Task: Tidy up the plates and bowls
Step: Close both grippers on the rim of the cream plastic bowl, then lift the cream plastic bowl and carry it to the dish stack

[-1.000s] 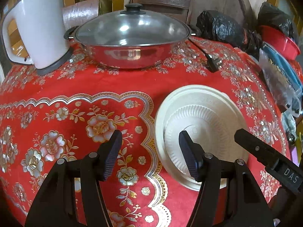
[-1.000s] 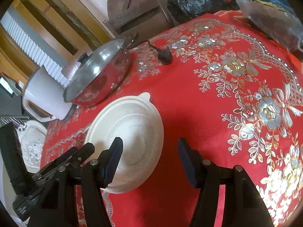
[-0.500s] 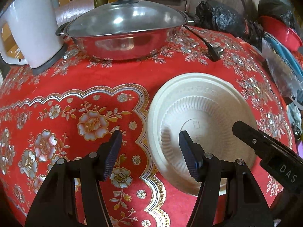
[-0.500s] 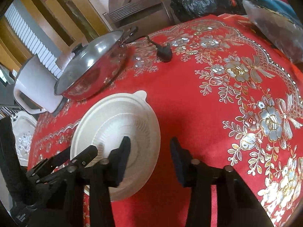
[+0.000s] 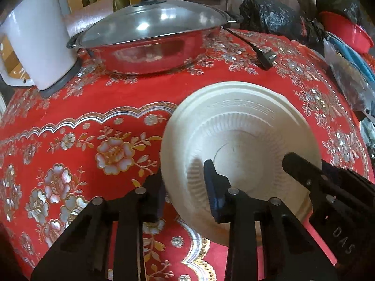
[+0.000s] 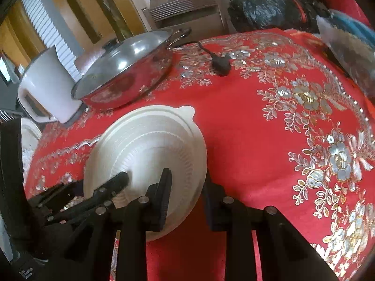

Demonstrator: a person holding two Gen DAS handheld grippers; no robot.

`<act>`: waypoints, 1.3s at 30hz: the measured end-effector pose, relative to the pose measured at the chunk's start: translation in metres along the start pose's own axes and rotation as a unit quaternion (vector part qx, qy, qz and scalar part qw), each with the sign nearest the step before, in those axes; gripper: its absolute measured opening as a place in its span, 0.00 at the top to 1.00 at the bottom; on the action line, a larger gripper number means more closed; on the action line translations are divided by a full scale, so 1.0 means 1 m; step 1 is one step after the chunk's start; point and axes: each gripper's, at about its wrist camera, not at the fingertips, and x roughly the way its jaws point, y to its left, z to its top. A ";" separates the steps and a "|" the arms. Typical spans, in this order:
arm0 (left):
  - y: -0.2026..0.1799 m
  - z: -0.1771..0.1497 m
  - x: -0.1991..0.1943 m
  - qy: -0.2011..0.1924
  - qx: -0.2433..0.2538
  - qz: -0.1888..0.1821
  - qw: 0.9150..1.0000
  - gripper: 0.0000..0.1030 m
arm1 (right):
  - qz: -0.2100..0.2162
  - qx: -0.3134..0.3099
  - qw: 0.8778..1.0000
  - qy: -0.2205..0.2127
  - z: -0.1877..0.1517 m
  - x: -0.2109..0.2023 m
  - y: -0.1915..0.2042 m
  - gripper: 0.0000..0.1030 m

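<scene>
A cream disposable bowl [image 5: 239,126] lies upside down on the red flowered tablecloth [image 5: 93,128]; it also shows in the right wrist view [image 6: 150,140]. My left gripper [image 5: 185,187] is open and straddles the bowl's left rim, one finger outside, one over the bowl's base. My right gripper [image 6: 187,194] is open and straddles the bowl's right rim the same way. Each gripper shows in the other's view. Whether the fingers touch the bowl cannot be told.
A lidded steel pan [image 5: 150,44] and a white kettle [image 5: 39,44] stand at the back. A black plug [image 5: 264,58] lies right of the pan. Black bags [image 5: 274,18], a red basin [image 5: 344,32] and plastic-wrapped items [image 5: 351,75] crowd the far right edge.
Both grippers have moved forward onto the bowl and narrowed; their fingers now straddle its opposite rims.
</scene>
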 end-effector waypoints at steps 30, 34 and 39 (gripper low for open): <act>0.071 -0.050 -0.082 -0.041 -0.044 0.023 0.998 0.71 | 0.017 -0.071 0.997 -0.018 -0.037 -0.043 0.084 0.73; 0.090 -0.060 -0.096 -0.048 -0.060 0.029 0.997 0.71 | 0.024 -0.088 0.996 -0.018 -0.044 -0.049 0.102 0.73; 0.119 -0.075 -0.115 -0.057 -0.081 0.041 0.994 0.71 | 0.031 -0.113 0.993 -0.016 -0.056 -0.053 0.132 0.72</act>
